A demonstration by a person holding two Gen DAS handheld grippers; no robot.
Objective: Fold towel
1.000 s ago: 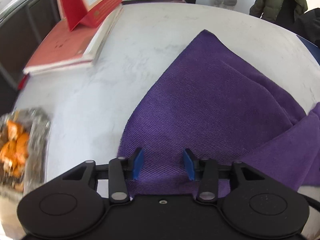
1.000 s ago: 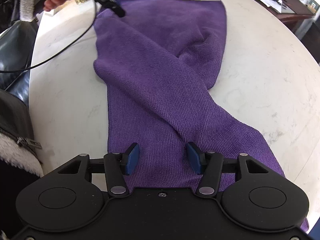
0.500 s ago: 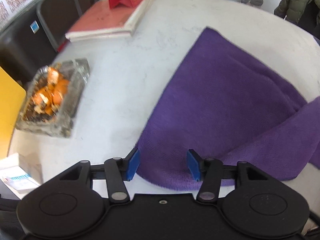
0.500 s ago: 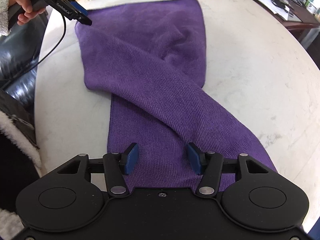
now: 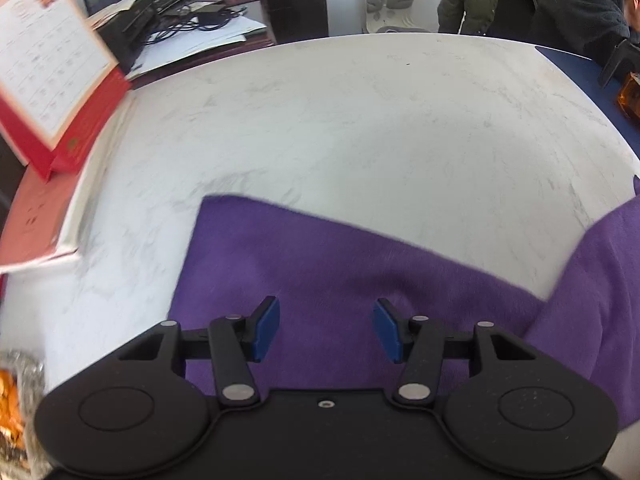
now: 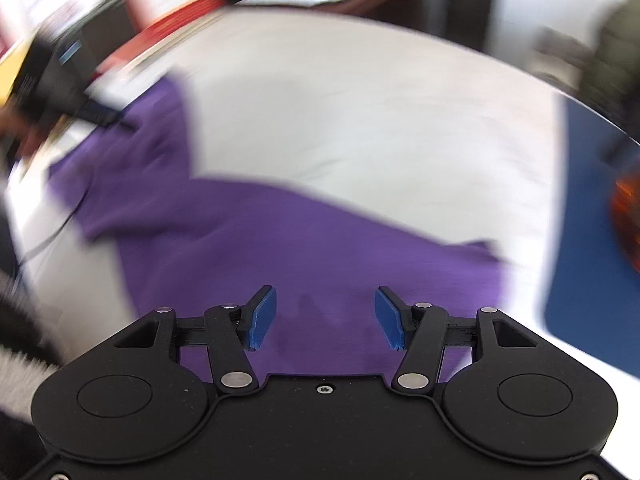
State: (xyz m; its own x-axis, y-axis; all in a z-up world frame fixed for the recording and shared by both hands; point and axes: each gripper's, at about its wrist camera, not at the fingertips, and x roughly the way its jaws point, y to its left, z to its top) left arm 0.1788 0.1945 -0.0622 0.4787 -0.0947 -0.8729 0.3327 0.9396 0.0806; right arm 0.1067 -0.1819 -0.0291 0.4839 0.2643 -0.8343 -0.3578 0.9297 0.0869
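Item: purple towel [image 5: 360, 264], lying partly flattened on the white marbled worktop [image 5: 360, 120], occupying the lower half of the left wrist view and running from a squared corner at centre left toward the right edge, where a second layer is rising over it in a diagonal fold.

Long axis: in the right wrist view the towel [image 6: 280, 232] is stretching from the upper left of the frame down to the lower right, with a loose corner sticking out at right of centre (this view is heavily blurred, so edges are approximate).

Left tongs [image 5: 326, 330]: jaws standing spread, having just been opening, with towel showing below and between the blue pads but nothing pinched.

Right tongs [image 6: 325, 318]: jaws likewise standing apart, cloth lying under the gap, no pinch visible.

Relation governing the coming move: the towel is lying directly beneath and ahead of both tongs, each poised over its own end, the left nearer the squared corner, the right nearer the loose one.

Also present: red desk calendar [image 5: 52, 80] on a stack of folders at upper left.
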